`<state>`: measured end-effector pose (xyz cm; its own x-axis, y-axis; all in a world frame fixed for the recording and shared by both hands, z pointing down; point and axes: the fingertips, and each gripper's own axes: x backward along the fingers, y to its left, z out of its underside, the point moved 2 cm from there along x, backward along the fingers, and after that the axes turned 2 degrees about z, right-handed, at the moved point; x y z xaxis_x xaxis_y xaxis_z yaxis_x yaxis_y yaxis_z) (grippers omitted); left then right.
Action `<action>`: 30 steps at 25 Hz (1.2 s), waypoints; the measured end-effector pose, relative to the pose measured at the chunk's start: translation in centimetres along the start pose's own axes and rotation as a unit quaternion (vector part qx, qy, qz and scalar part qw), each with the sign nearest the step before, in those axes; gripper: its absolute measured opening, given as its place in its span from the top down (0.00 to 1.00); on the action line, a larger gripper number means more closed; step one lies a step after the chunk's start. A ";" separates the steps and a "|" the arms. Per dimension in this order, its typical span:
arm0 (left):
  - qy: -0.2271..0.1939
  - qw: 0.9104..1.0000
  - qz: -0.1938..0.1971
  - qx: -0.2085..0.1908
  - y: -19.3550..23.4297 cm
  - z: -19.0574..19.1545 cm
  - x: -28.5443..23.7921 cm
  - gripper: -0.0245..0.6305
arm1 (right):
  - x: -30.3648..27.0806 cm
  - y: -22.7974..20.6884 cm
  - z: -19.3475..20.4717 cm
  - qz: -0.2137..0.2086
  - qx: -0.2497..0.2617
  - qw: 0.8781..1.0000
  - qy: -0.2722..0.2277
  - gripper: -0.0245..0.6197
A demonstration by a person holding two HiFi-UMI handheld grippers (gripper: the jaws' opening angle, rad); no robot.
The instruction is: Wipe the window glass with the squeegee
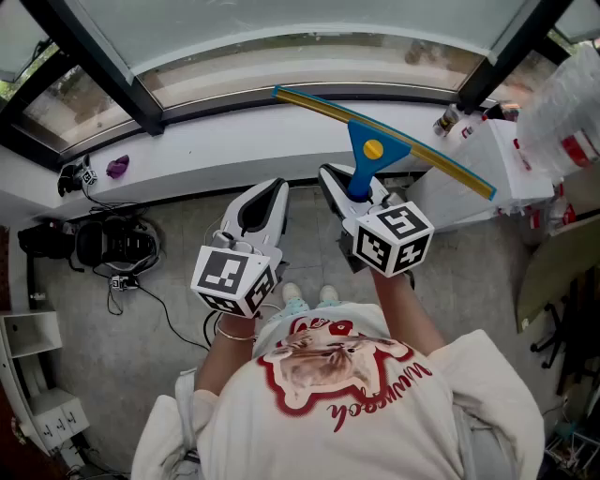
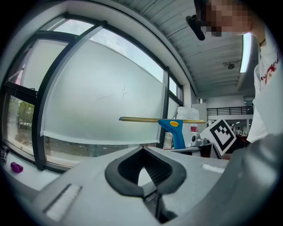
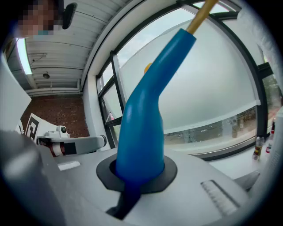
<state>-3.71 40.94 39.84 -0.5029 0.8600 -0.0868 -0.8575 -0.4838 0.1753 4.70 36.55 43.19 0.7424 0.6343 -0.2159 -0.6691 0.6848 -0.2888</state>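
Right gripper (image 1: 351, 187) fingers clamp the blue squeegee (image 1: 377, 150) handle, its blade at twelve o'clock near the glass (image 1: 281, 23). Left gripper (image 1: 265, 197), at nine o'clock beside it, has fingers closed on nothing.

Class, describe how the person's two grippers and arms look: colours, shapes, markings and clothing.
The left gripper and the right gripper have smooth white-grey shells with black lining inside the jaws. Each carries a white cube printed with black square markers. The person wears a cream shirt with a red cat print, loose sleeves, and a thin bracelet on the left wrist.
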 end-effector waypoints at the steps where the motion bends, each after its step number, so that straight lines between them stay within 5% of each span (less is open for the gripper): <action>1: 0.000 1.000 0.000 0.000 0.1 -0.1 0.0 0.96 | -0.1 0.1 0.0 0.000 0.000 1.000 0.000 0.92; 18: 0.000 1.000 -0.001 -0.001 2.5 -0.4 0.1 0.96 | -2.1 -0.1 -0.2 -0.010 -0.024 1.000 -0.002 0.92; 30: 0.003 1.000 0.008 0.004 6.3 0.2 0.9 0.96 | -3.1 -1.2 -0.1 0.023 -0.043 0.999 -0.021 0.92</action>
<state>-9.53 38.75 41.09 -0.5173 0.8511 -0.0897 -0.8484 -0.4963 0.1842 3.24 33.71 44.07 0.7083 0.6793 -0.1921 -0.6950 0.6234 -0.3584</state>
